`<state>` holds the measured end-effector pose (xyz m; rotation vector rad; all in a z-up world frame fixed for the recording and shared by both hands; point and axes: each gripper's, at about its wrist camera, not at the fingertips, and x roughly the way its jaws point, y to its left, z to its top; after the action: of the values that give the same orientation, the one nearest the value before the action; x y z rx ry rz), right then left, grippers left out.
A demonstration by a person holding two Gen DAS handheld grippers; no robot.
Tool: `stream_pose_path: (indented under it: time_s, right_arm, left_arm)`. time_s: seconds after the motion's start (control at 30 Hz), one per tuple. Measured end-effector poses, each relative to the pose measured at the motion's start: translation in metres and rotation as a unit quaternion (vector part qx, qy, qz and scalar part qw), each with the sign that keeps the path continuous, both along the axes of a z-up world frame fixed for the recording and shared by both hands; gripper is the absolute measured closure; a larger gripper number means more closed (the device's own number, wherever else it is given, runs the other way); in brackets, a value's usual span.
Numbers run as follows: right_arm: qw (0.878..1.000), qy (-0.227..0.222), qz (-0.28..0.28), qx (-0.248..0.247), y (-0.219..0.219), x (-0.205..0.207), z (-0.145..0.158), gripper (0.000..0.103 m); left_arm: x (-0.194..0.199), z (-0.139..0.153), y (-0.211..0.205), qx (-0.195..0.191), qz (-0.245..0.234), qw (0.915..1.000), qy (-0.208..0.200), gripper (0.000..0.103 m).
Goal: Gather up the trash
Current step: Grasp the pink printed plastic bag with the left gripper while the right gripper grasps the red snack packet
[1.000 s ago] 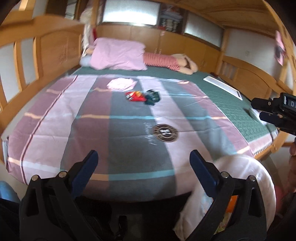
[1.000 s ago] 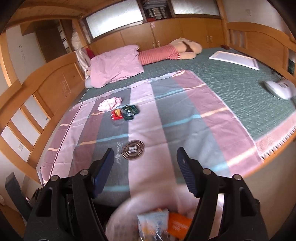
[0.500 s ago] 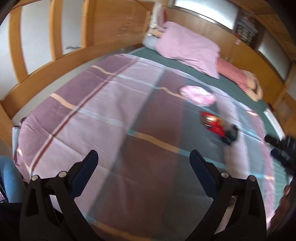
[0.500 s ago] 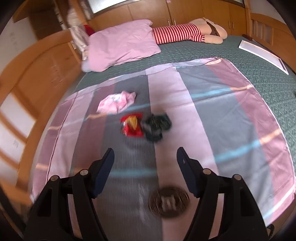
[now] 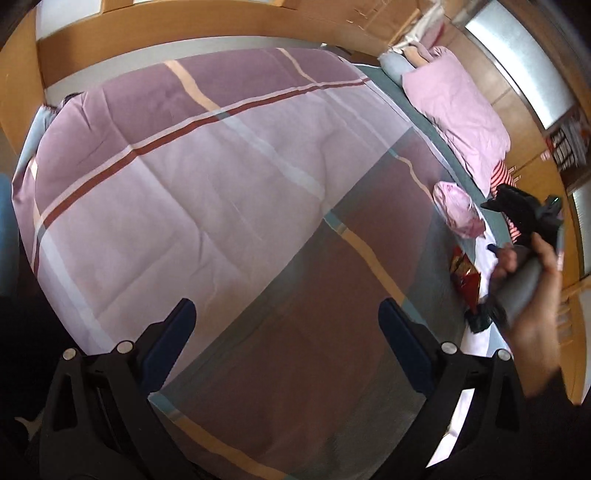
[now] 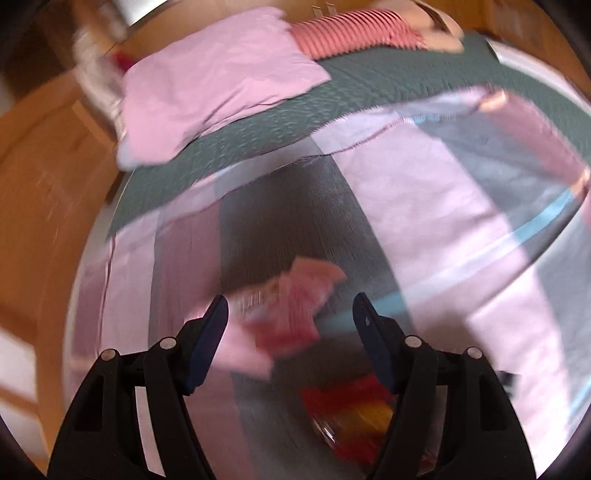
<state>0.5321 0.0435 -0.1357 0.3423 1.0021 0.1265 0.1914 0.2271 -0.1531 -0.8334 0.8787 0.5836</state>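
Trash: three pieces lie on the striped blanket (image 5: 192, 206) on the bed.
Pink wrapper (image 6: 291, 306): crumpled and blurred, just ahead of the right claw (image 6: 290, 325), seen between its two blue fingers; whether the pads touch it cannot be told.
Red and yellow wrapper (image 6: 351, 417): closer in than the pink one, below the right claw and toward its right finger, partly hidden by that finger.
Dark wrapper (image 5: 480, 321): seen only from the left wrist view, just beside the red one, far to the right of the left claw (image 5: 286, 326).
Right claw: jaws stand well apart with nothing gripped, tilted down at the blanket; a person's hand (image 5: 532, 291) wraps its grey handle.
Left claw: jaws spread wide and empty, only bare blanket between the fingers; all the trash is well off to its right.
Pink pillow (image 6: 221, 85): far ahead of the right claw, at the head of the bed on the green cover (image 6: 369, 92).
Striped soft toy (image 6: 354, 33): beyond the pillow, ahead and to the right.
Bed frame (image 5: 207, 22): wooden, running past the blanket's far edge ahead of the left claw.
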Motion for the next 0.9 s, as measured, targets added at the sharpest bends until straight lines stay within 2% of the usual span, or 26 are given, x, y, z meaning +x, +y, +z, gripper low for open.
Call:
stream_pose_path:
  time_s: [0.1, 0.17, 0.2, 0.27, 0.33, 0.43, 0.5, 0.6, 0.67, 0.7, 0.73, 0.77, 0.83, 0.9]
  right_arm:
    - [0.999, 0.021, -0.019, 0.03, 0.004, 0.017, -0.016, 0.034]
    - [1.0, 0.019, -0.003, 0.014, 0.015, 0.02, -0.019, 0.055]
    - [1.0, 0.019, 0.013, 0.004, 0.02, 0.017, -0.019, 0.082]
    - [0.998, 0.02, 0.05, 0.017, 0.027, 0.005, -0.016, 0.088]
    - [0.996, 0.012, 0.081, 0.042, 0.028, -0.013, -0.005, 0.09]
    - [0.983, 0.026, 0.179, 0.043, 0.038, -0.054, 0.012, 0.09]
    - [0.954, 0.073, 0.289, 0.022, 0.051, -0.098, 0.007, 0.09]
    - [0.921, 0.104, 0.375, -0.032, 0.056, -0.16, -0.007, 0.087]
    - [0.91, 0.11, 0.399, -0.043, 0.053, -0.183, -0.013, 0.076]
    - [0.907, 0.109, 0.403, -0.047, 0.049, -0.188, -0.013, 0.063]
    - [0.912, 0.09, 0.398, -0.046, 0.041, -0.188, -0.005, 0.054]
    - [0.919, 0.067, 0.386, -0.04, 0.033, -0.182, 0.004, 0.052]
    - [0.941, 0.019, 0.339, -0.015, 0.011, -0.164, 0.028, 0.045]
    - [0.965, -0.017, 0.262, -0.01, -0.01, -0.132, 0.044, 0.045]
  left_arm:
    - [-0.002, 0.001, 0.001, -0.008, 0.006, 0.9998, -0.015, 0.005]
    - [-0.003, 0.001, 0.0, -0.008, 0.008, 0.9998, -0.016, 0.005]
    - [-0.004, 0.001, 0.0, -0.009, 0.01, 0.9998, -0.015, 0.005]
    - [-0.008, -0.001, 0.005, -0.013, 0.027, 0.9995, -0.011, 0.005]
    - [-0.016, -0.002, 0.013, -0.017, 0.055, 0.9983, -0.013, 0.005]
    - [-0.03, 0.001, 0.024, -0.017, 0.097, 0.9948, -0.025, 0.005]
    - [-0.042, 0.003, 0.033, -0.018, 0.13, 0.9907, -0.037, 0.005]
    - [-0.052, 0.003, 0.037, -0.026, 0.152, 0.987, -0.045, 0.005]
    - [-0.049, -0.001, 0.034, -0.034, 0.135, 0.9896, -0.037, 0.005]
    - [-0.043, -0.003, 0.032, -0.037, 0.117, 0.992, -0.028, 0.004]
    - [-0.038, -0.006, 0.029, -0.04, 0.102, 0.9938, -0.022, 0.004]
    - [-0.032, -0.009, 0.025, -0.043, 0.082, 0.9956, -0.015, 0.004]
    - [-0.019, -0.013, 0.018, -0.053, 0.043, 0.9976, -0.009, 0.004]
    - [-0.005, -0.012, 0.008, -0.055, 0.002, 0.9984, -0.011, 0.004]
